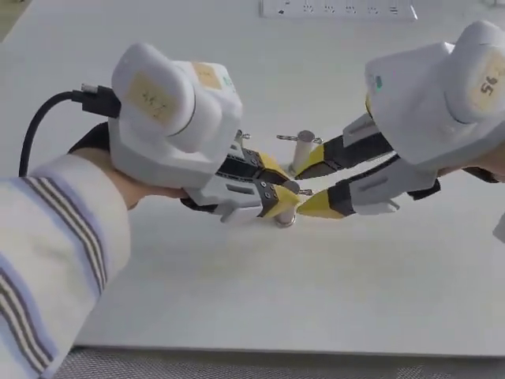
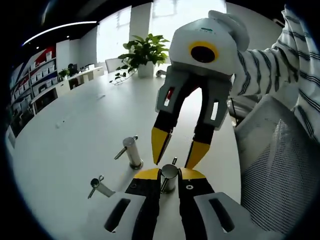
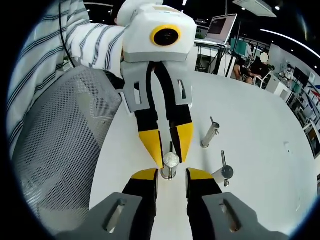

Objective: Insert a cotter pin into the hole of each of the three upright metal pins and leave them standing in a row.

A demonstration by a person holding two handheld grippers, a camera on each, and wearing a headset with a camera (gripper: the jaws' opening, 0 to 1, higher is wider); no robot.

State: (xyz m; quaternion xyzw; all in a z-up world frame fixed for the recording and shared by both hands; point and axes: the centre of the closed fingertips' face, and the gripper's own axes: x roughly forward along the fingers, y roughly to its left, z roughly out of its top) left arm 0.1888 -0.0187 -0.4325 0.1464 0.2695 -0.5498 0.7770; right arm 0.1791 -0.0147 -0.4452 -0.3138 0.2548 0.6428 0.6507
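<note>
A short metal pin [image 2: 169,176] stands on the white table with my left gripper [image 2: 169,174] shut on it; a thin cotter pin [image 2: 174,161] pokes out near its top. In the head view this pin [image 1: 286,212] sits between both grippers. My right gripper [image 3: 172,175] faces it from the opposite side, open, its yellow fingertips [image 2: 160,144] spread on either side of the pin top. Two more metal pins [image 2: 132,151] [image 2: 101,188] stand beyond, each with a cotter pin through it. In the head view, the left gripper [image 1: 278,185] partly hides the farthest one.
The white table [image 1: 260,292] has its front edge close to me. A power strip [image 1: 339,9] lies at the far edge. A mesh chair [image 3: 65,150] stands beside the table, and a potted plant [image 2: 144,50] sits at the far end.
</note>
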